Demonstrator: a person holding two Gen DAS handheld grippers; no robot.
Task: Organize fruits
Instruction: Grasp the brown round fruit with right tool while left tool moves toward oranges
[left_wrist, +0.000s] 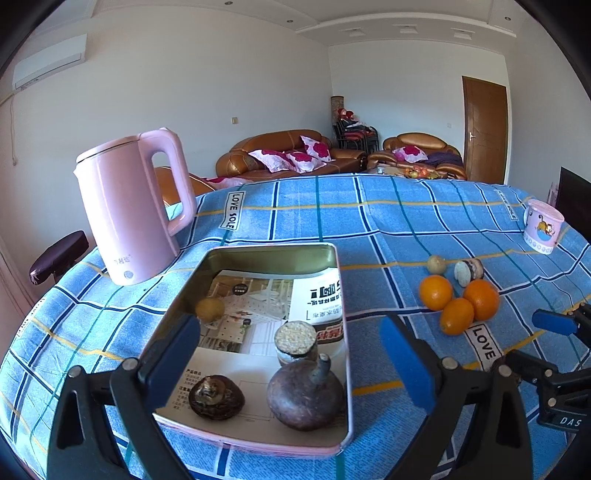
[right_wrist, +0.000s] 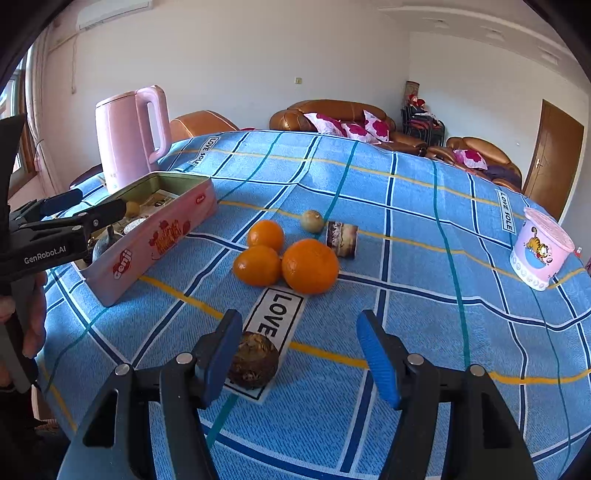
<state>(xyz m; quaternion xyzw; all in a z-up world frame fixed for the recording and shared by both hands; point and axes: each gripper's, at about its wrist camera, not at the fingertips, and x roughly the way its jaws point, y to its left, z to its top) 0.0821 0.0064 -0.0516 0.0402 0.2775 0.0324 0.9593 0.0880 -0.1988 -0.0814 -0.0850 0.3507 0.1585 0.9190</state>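
A pink tin box (left_wrist: 343, 369) (right_wrist: 155, 240) lies open on the blue checked tablecloth. Inside it are a dark purple fruit with a stem (left_wrist: 306, 397), a brown chestnut-like fruit (left_wrist: 216, 397), a round cake-like piece (left_wrist: 295, 341) and a small yellow fruit (left_wrist: 209, 309). My left gripper (left_wrist: 295, 358) is open above the box and empty. Three oranges (right_wrist: 310, 266) (left_wrist: 458, 302) sit in a cluster on the cloth, with a small pale fruit (right_wrist: 312, 220) and a brown roll (right_wrist: 342, 239) behind them. My right gripper (right_wrist: 299, 358) is open around a brown rough fruit (right_wrist: 255, 360), which lies beside its left finger.
A pink kettle (left_wrist: 133, 210) (right_wrist: 127, 136) stands behind the box at the left. A pink cartoon cup (left_wrist: 543, 230) (right_wrist: 541, 249) stands at the right edge of the table. Sofas and a door are in the room behind.
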